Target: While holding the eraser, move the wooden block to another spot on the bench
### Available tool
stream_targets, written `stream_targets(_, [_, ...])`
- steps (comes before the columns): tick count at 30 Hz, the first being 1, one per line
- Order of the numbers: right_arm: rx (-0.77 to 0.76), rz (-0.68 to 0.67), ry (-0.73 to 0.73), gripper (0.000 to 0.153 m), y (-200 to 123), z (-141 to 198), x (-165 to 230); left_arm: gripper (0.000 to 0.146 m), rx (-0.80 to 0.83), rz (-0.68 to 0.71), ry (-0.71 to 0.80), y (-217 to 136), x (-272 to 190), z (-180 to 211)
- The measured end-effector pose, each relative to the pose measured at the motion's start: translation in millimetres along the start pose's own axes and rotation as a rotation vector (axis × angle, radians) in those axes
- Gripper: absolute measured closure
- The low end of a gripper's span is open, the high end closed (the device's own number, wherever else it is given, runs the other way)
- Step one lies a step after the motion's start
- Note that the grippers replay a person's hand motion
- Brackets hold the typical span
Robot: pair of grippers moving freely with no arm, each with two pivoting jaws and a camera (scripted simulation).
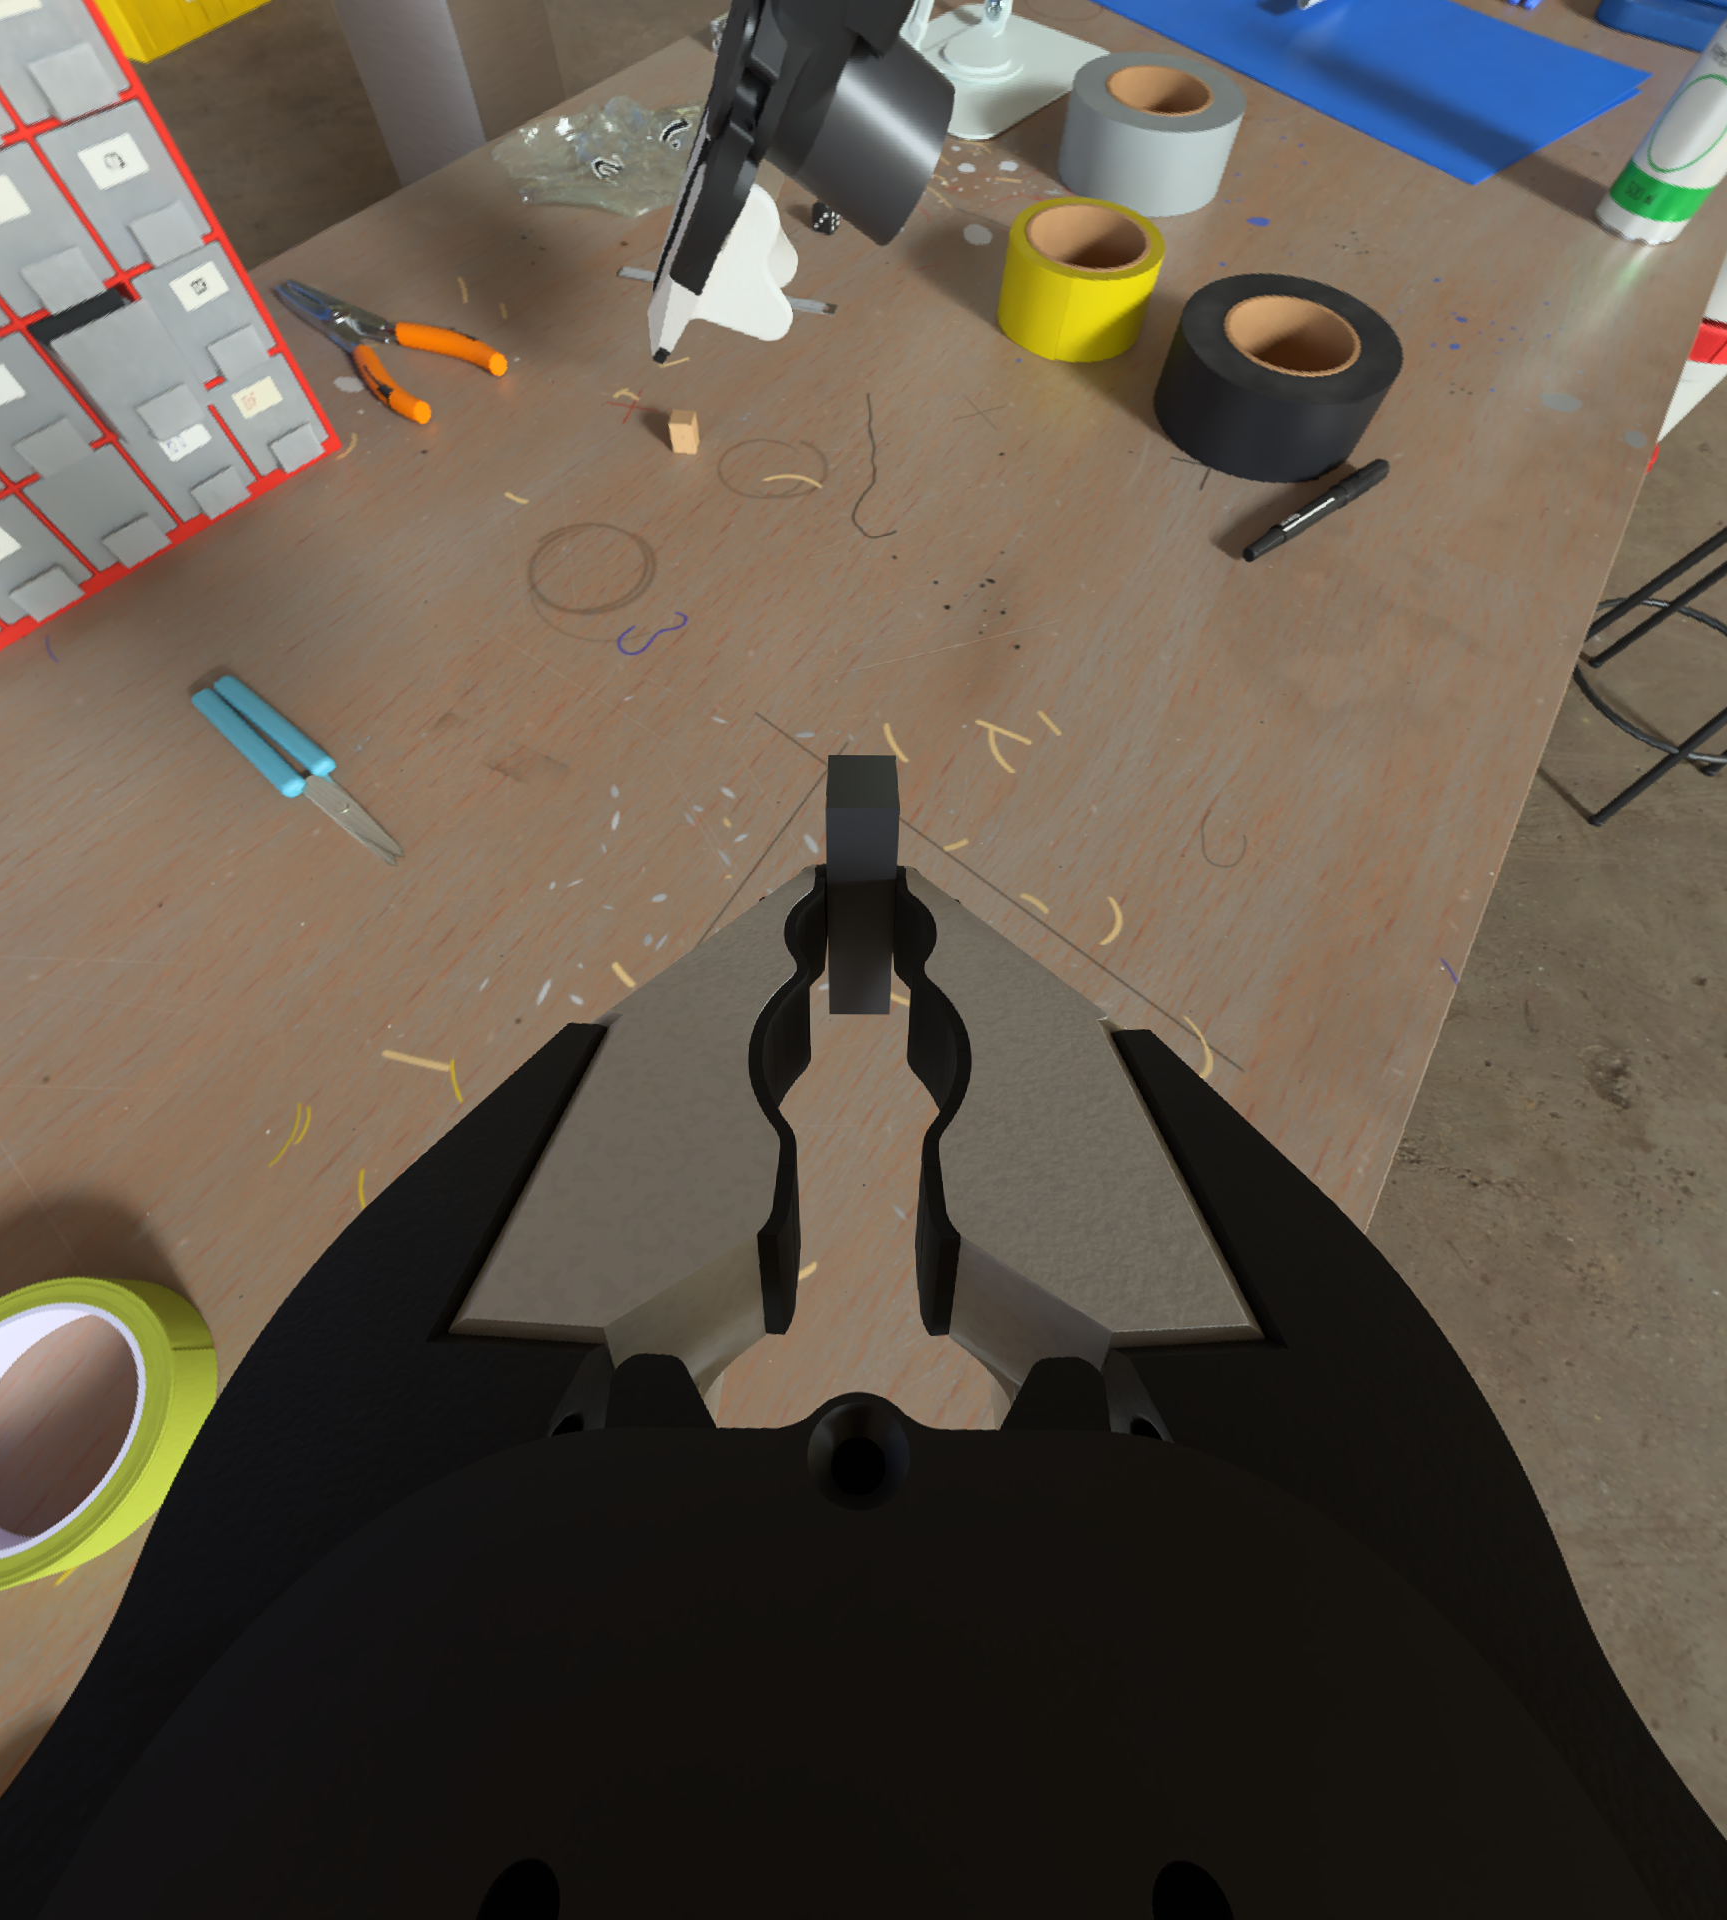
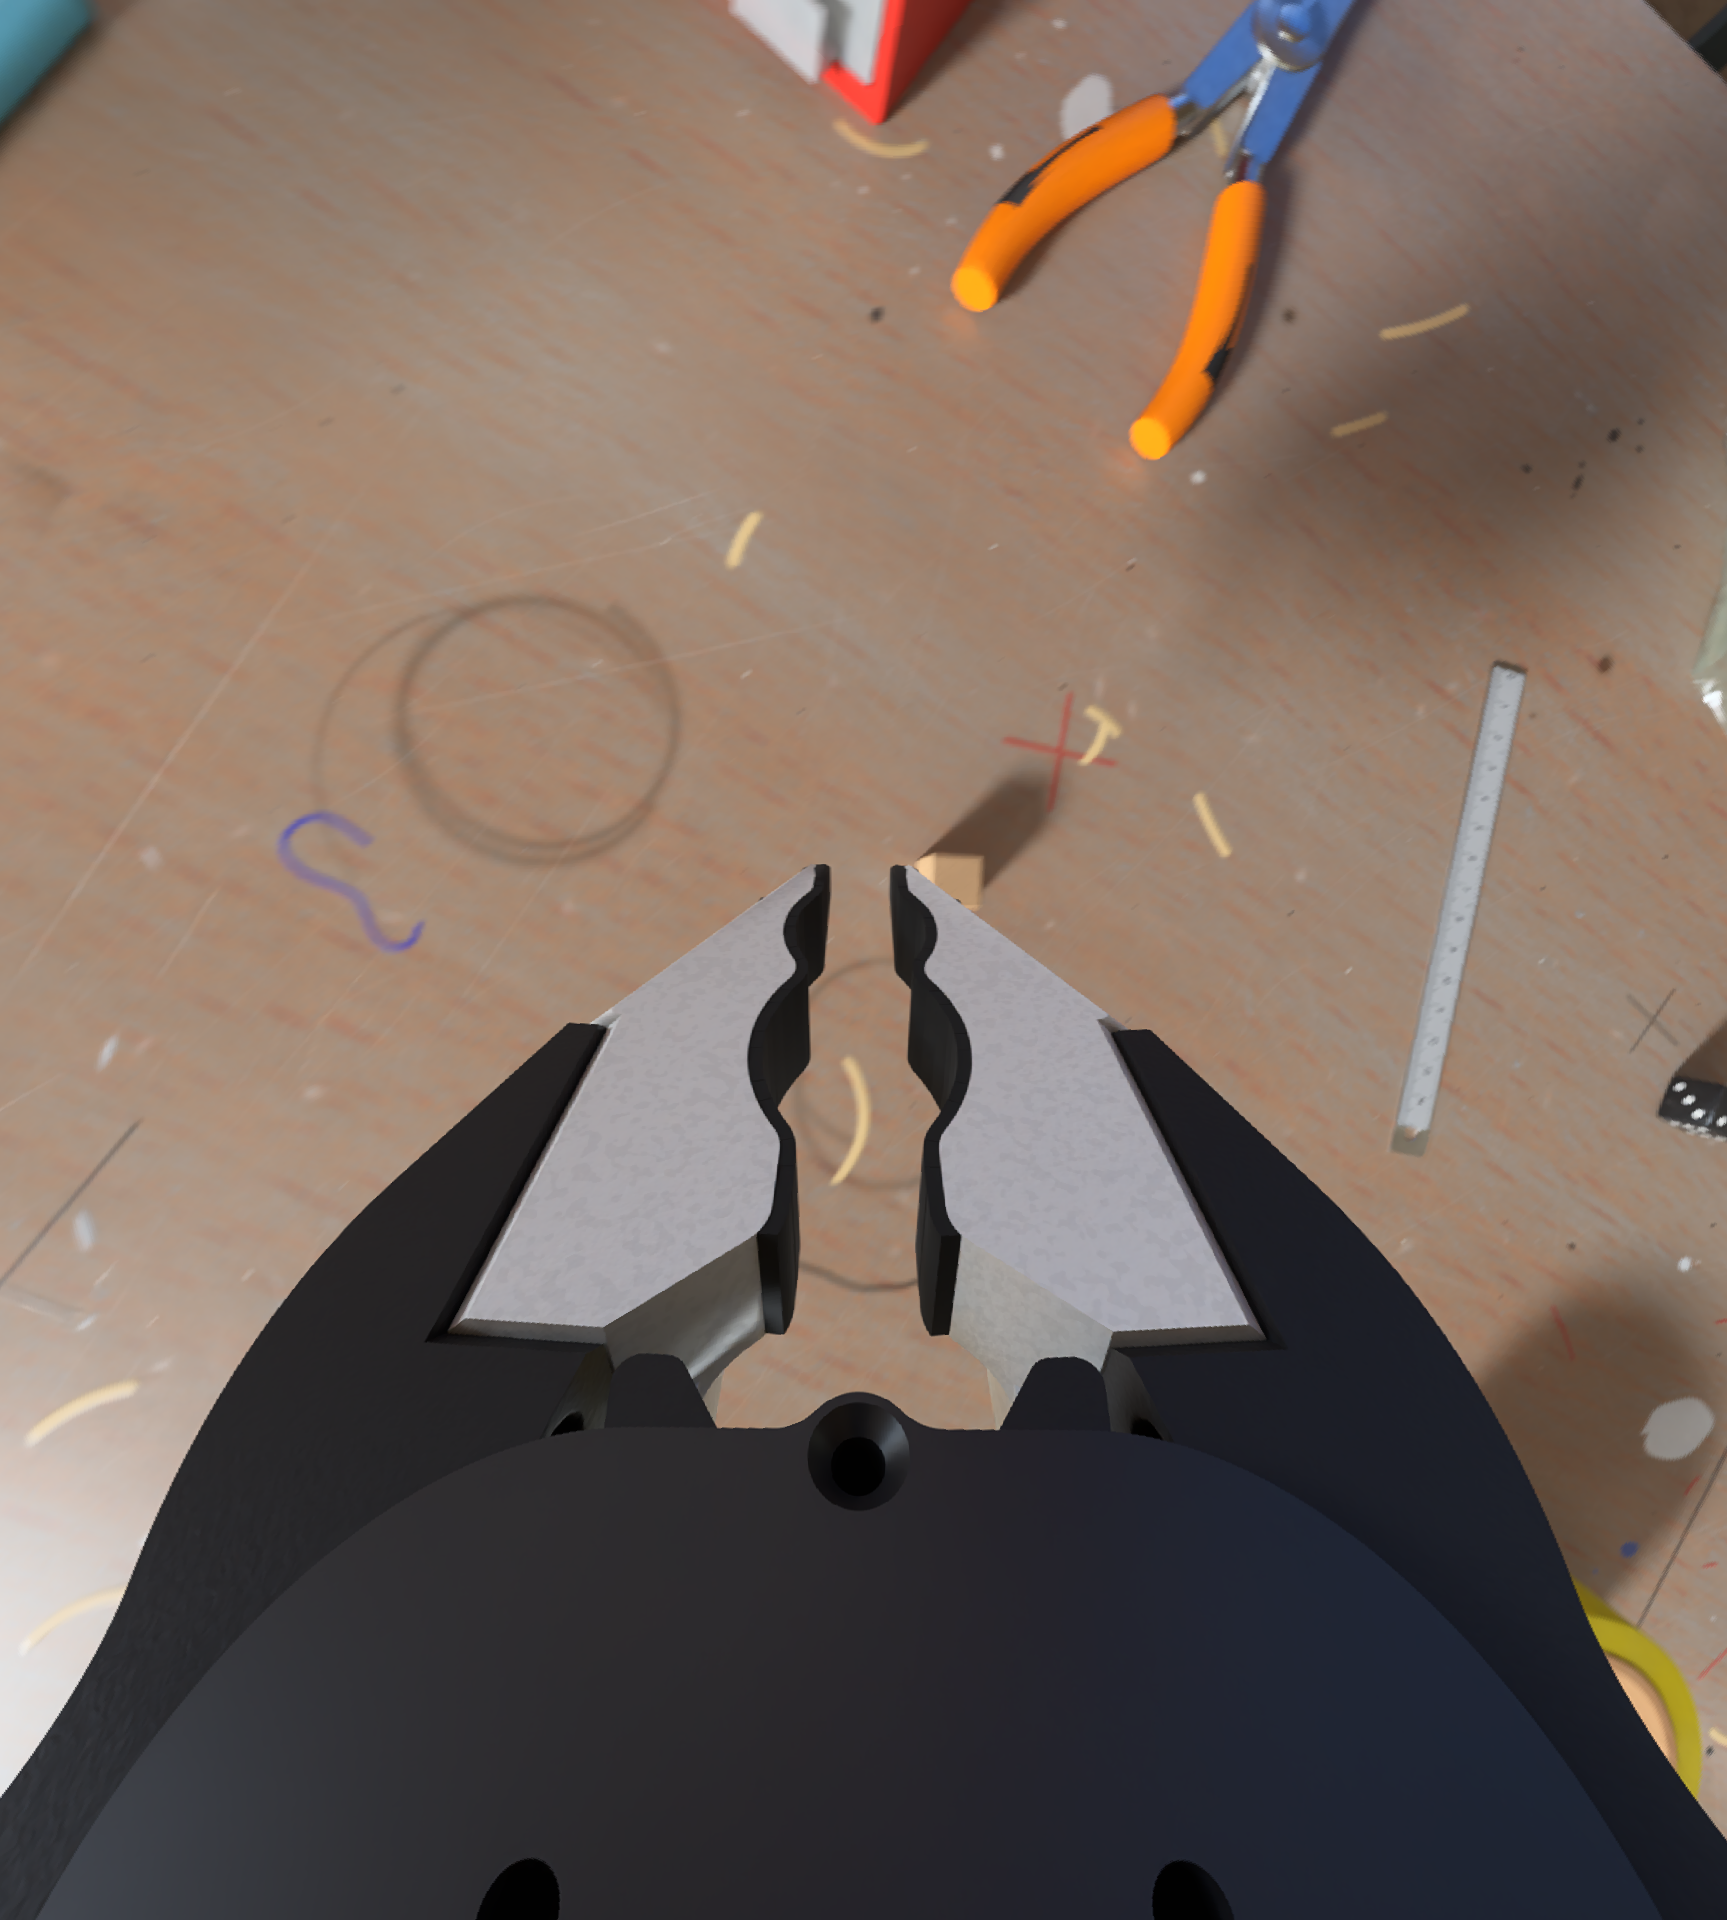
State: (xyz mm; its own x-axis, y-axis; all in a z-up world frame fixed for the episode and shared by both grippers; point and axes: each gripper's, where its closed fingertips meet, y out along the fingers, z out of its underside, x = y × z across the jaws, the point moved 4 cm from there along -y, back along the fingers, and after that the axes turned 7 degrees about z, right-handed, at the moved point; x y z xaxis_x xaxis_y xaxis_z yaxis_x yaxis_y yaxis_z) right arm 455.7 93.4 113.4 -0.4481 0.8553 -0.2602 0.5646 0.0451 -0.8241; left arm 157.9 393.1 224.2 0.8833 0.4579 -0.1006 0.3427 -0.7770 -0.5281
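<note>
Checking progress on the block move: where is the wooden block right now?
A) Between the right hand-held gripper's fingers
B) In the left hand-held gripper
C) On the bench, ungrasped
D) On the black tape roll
C: the wooden block sits on the bench below the right hand-held gripper, whose fingers hold nothing; the left hand-held gripper clamps the dark eraser.

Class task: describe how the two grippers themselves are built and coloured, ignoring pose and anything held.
The left gripper and right gripper look identical: a broad matte black body with a round screw hole at its centre, two tapering speckled grey fingers, and wavy black rubber pads along their inner edges. No cables, sleeves or markings show.
</note>
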Motion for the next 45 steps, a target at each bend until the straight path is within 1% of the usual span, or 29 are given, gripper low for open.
stream_targets(2, [0.005,0.008,0.013,0.135,11.2,-8.5,-11.9,0.135,0.0,-0.005,-0.015,0.2,5.8,1.8])
stream_targets(6, [0.011,-0.015,0.012,0.134,19.9,-11.7,-28.0,0.135,0.0,-0.012,-0.037,1.8,14.0,3.9])
stream_targets(12, [0.134,-0.141,-0.089,0.134,35.6,10.5,-30.5,0.135,0.017,-0.025,-0.034,4.7,14.8,5.4])
stream_targets(14, [0.177,-0.162,-0.09,0.133,40.7,17.7,-29.6,0.135,0.027,-0.022,-0.035,7.9,14.5,6.5])
stream_targets(17, [0.211,-0.212,-0.049,0.129,47.4,23.8,-26.0,0.135,0.044,-0.013,-0.042,13.8,15.0,9.0])
stream_targets(24, [0.294,-0.211,0.041,0.116,58.7,26.6,-23.9,0.135,0.061,-0.006,-0.045,19.8,14.6,11.5])
stream_targets(28, [0.318,-0.158,0.031,0.112,63.1,27.1,-25.6,0.135,0.069,-0.002,-0.043,21.9,13.8,12.2])
stream_targets(32, [0.344,-0.167,0.045,0.11,66.6,28.2,-23.0,0.135,0.07,0.0,-0.043,22.7,13.5,12.2])
stream_targets(36, [0.341,-0.173,0.063,0.118,67.7,26.4,-22.3,0.135,0.069,0.001,-0.039,22.7,12.4,11.5])
stream_targets(41, [0.357,-0.149,0.04,0.129,67.9,26.0,-21.9,0.135,0.061,0.0,-0.032,20.7,10.7,9.6])
stream_targets(43, [0.36,-0.142,0.02,0.138,67.7,26.2,-20.7,0.135,0.058,0.0,-0.03,20.0,10.2,9.0])
stream_targets(45, [0.364,-0.149,0.013,0.138,66.8,26.3,-18.5,0.135,0.057,0.0,-0.03,19.4,10.0,8.7])
